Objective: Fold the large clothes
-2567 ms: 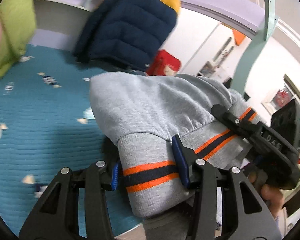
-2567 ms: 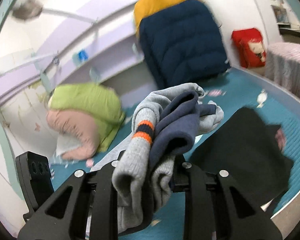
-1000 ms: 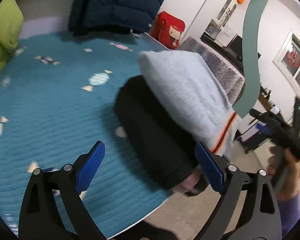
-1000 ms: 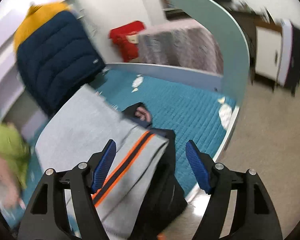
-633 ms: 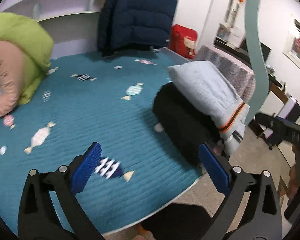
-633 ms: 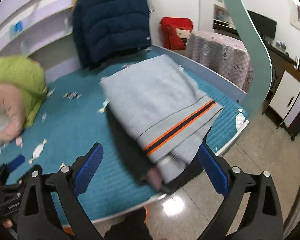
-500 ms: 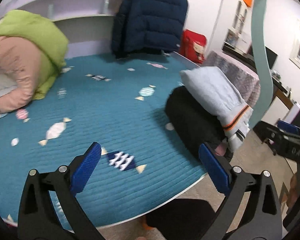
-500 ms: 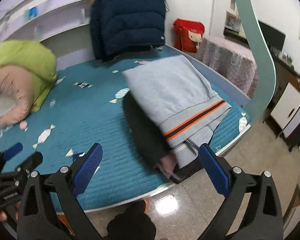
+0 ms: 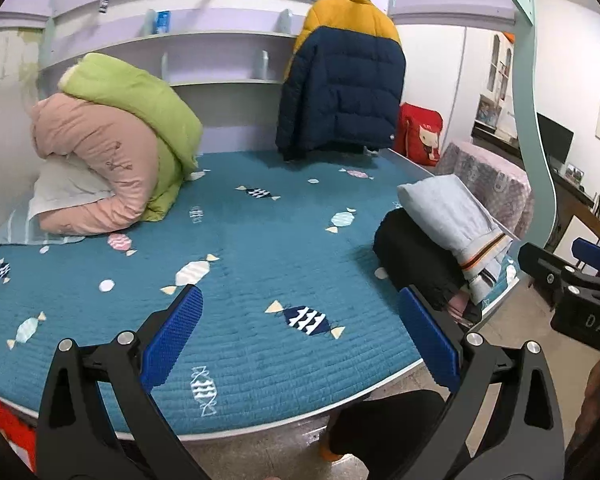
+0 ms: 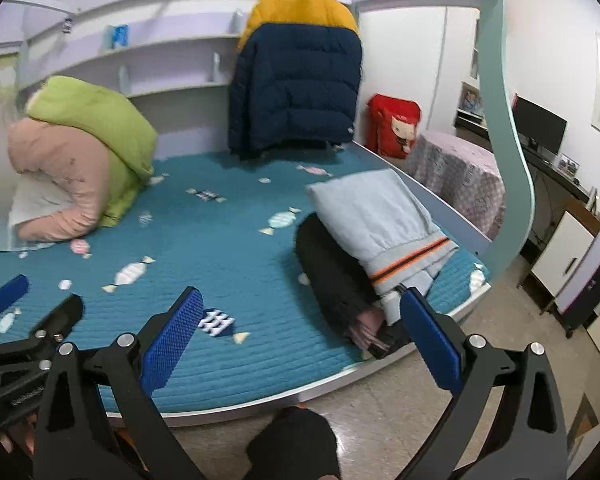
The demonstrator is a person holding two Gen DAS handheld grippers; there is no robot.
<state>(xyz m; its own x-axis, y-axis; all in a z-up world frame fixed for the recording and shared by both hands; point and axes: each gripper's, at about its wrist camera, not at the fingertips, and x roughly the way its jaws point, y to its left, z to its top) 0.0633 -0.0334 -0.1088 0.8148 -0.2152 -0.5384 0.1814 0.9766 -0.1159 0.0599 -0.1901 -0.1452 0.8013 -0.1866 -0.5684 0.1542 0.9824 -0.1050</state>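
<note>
**Folded sweatshirt parked on the pile, both grippers empty**

On the bed's right edge, atop a black garment [image 10: 332,280], lay the grey sweatshirt [image 10: 376,208]; folded into a flat slab, its orange-and-navy striped hem [image 10: 410,262] faced the floor side; something pinkish poked out under the pile, too small to tell what. Teal quilt [image 9: 260,248] was otherwise bare up to the rolled pink-and-green duvet [image 9: 112,148] at the far left; a navy-and-yellow puffer jacket [image 9: 340,92] hung at the back.

Left gripper [image 9: 300,336] had jaws spread as wide as they go, nothing betw. them; right gripper [image 10: 300,336] likewise fully spread & empty, hovering off the bed edge, well apart from the pile.

Handling, as a judgement: fleece knit looked soft, floppy & light, prob. grippy on the ribbed pads, not fragile; a one-point pinch would let the fold sag open; so if moved again, best taken at two spots along the thick ribbed hem or the folded edge, both layers pinched together. Black garment under it seemed bulkier, maybe heavier; its edges were hidden, so where to grab it I can't tell.
</note>
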